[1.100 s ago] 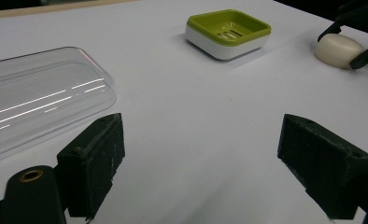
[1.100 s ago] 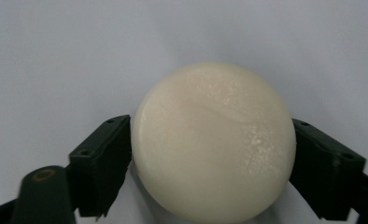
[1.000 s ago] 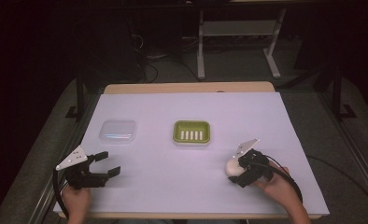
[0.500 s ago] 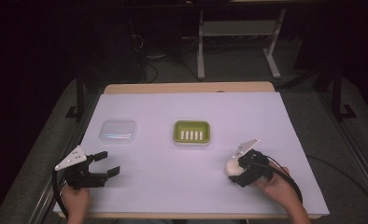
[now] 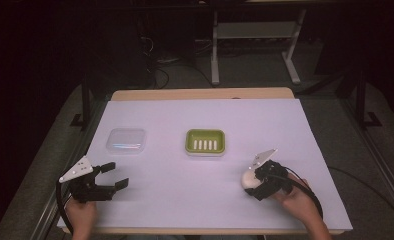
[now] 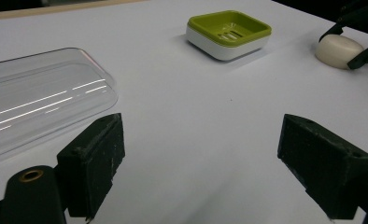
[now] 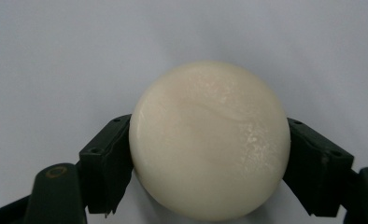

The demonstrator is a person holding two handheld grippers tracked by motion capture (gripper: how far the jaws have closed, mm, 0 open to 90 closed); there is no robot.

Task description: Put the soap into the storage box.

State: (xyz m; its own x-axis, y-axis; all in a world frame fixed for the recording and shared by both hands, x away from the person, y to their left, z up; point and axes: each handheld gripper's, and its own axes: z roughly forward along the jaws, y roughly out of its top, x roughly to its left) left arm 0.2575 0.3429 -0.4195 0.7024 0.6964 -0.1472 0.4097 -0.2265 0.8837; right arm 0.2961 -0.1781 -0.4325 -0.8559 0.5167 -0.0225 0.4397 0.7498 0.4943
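A round cream soap bar (image 7: 210, 140) lies on the white table at the front right (image 5: 246, 177). My right gripper (image 7: 209, 165) has just been closing its jaws with the bar between them, and both pads now press on its sides; in the high view this gripper (image 5: 251, 186) points left. My left gripper (image 5: 116, 175) rests at the front left, wide open with nothing between its fingers (image 6: 208, 163). From the left gripper view, the soap (image 6: 338, 50) sits far off inside the other gripper's black jaws. A green soap dish (image 5: 205, 141) on a white base stands mid-table.
A clear plastic lid (image 5: 126, 140) lies left of the dish, close ahead of my left gripper (image 6: 37, 102). The green dish (image 6: 229, 33) is farther off. The white mat (image 5: 285, 125) covers the table; metal frame legs stand on the floor beyond.
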